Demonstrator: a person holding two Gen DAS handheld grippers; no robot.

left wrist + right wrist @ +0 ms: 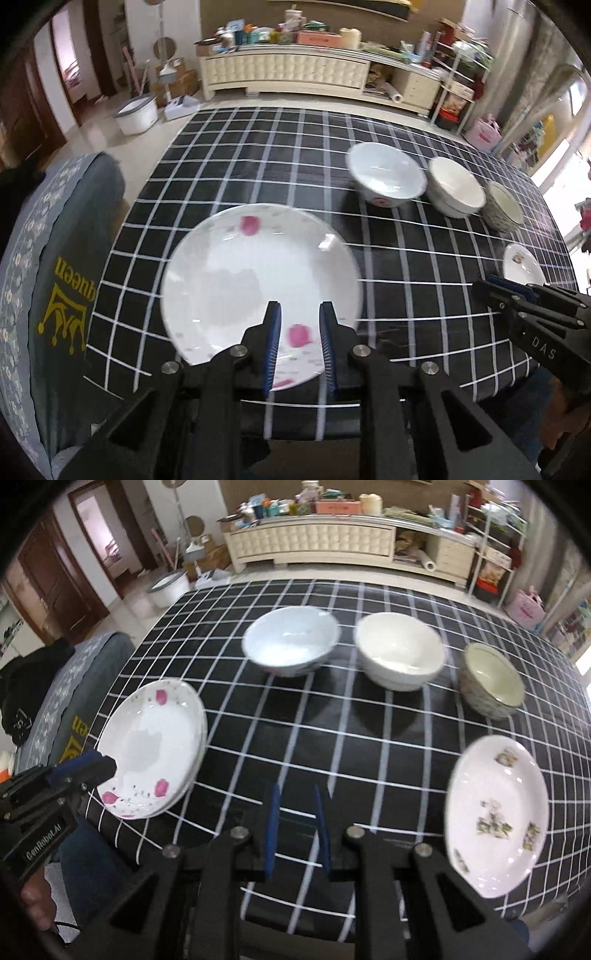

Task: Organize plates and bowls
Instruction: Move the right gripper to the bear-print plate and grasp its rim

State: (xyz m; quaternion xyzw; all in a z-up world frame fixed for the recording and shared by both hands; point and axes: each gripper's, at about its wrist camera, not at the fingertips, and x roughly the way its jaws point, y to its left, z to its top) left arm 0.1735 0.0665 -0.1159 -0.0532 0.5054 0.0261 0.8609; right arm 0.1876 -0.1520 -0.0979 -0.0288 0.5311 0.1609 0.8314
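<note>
A white plate with pink petals [258, 273] [155, 746] lies at the table's front left; in the right wrist view it looks like two stacked plates. My left gripper [300, 314] is open, its fingers above the plate's near rim. My right gripper [295, 794] is open and empty over the tablecloth. A white plate with flower prints [496, 812] [522, 264] lies at the front right. Three bowls stand in a row behind: a bluish-white bowl [291, 642] [386, 177], a cream bowl [400, 650] [456, 190] and a patterned greenish bowl [493, 679] [504, 205].
The table has a black cloth with white checks [295, 720]. A chair with a grey cover [55, 277] stands at the table's left. A white cabinet [288, 70] with clutter on it stands along the far wall. A white tub [136, 114] sits on the floor.
</note>
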